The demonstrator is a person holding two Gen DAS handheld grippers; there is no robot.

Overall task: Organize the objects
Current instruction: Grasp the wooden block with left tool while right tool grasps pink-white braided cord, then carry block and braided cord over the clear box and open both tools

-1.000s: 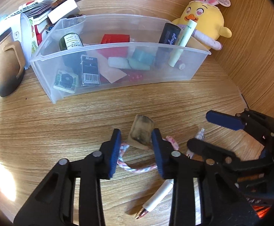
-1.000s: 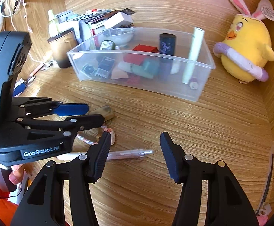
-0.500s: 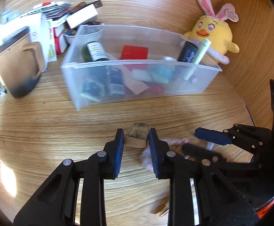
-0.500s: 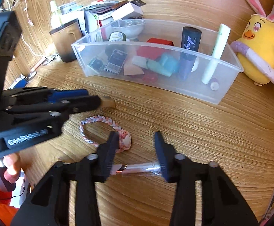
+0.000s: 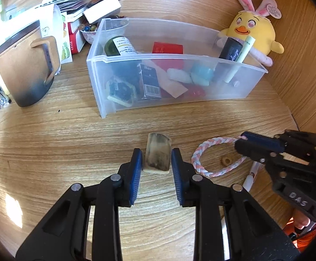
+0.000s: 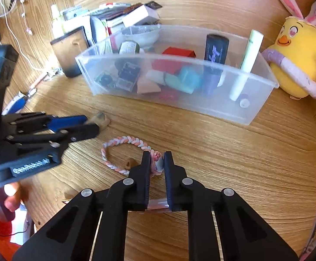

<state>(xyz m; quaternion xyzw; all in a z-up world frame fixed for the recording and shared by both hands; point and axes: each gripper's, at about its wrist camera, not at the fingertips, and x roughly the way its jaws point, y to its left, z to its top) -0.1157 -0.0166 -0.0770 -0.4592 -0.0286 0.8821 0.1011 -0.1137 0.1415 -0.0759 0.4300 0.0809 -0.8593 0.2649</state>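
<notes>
Two grips are under way at once, and either could fail. The left gripper (image 5: 155,163) has its jaws drawn in on a tan, dark-smudged block (image 5: 158,157), gripped only near its rear end, so most of the block juts forward past the fingertips; a quick swing toward the clear plastic bin (image 5: 105,87) could pivot it out. Whether the block is lifted off the wooden desk (image 5: 60,148) cannot be told. The right gripper (image 6: 156,163) is narrowed onto the pink charm of the braided bracelet (image 6: 123,141), and the loop trails out to the left on the desk. Since only the charm is pinched, the soft braid would dangle and could catch the small tan ring (image 6: 129,163) lying inside the loop, or snag the bin's front wall. A pen (image 5: 250,178) lies beneath the right gripper, just beside the bracelet, and might be dragged along. The bin sits well ahead of both grippers, already crowded with small items
</notes>
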